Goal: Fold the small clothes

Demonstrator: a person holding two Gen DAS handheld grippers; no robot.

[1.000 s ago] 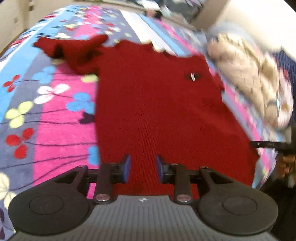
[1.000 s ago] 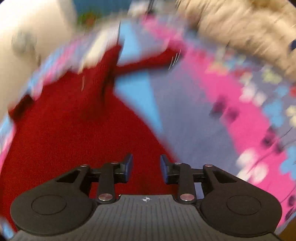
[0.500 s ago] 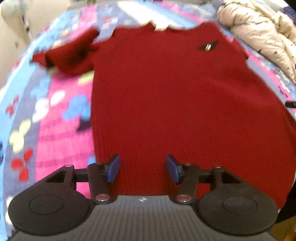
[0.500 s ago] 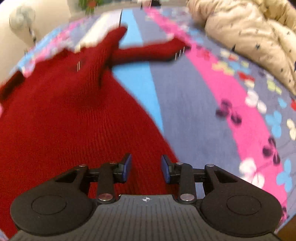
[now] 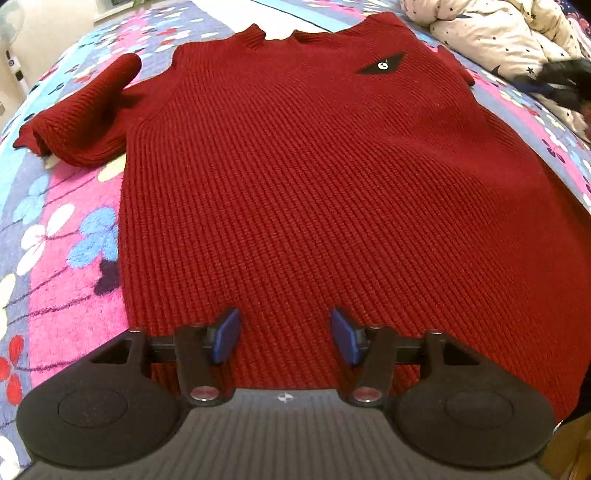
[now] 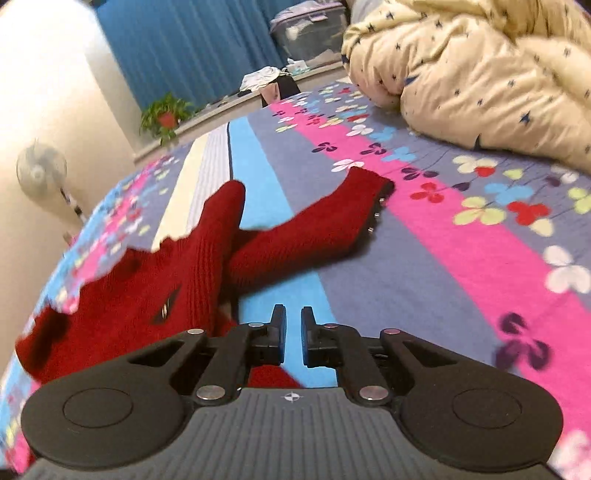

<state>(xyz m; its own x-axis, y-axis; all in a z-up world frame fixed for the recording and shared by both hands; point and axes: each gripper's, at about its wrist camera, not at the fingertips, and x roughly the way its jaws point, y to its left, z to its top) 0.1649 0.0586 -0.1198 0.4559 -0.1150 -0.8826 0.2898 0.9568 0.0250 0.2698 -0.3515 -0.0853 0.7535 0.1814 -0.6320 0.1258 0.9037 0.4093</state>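
A dark red knit sweater lies flat, front up, on a flowered bedspread. Its left sleeve is bunched beside the body. My left gripper is open and empty, just above the sweater's hem. In the right wrist view the sweater's shoulder and its right sleeve stretch away to the right, the cuff with small studs. My right gripper hovers beside that shoulder over the bedspread; its jaws are almost together with nothing between them.
A cream quilt with dark stars is heaped at the bed's far right and shows in the left wrist view. A standing fan, a potted plant and blue curtains stand beyond the bed.
My left gripper has opened wider and centred over the hem. My right gripper has moved up along the sweater to the shoulder and its jaws have closed to a narrow gap.
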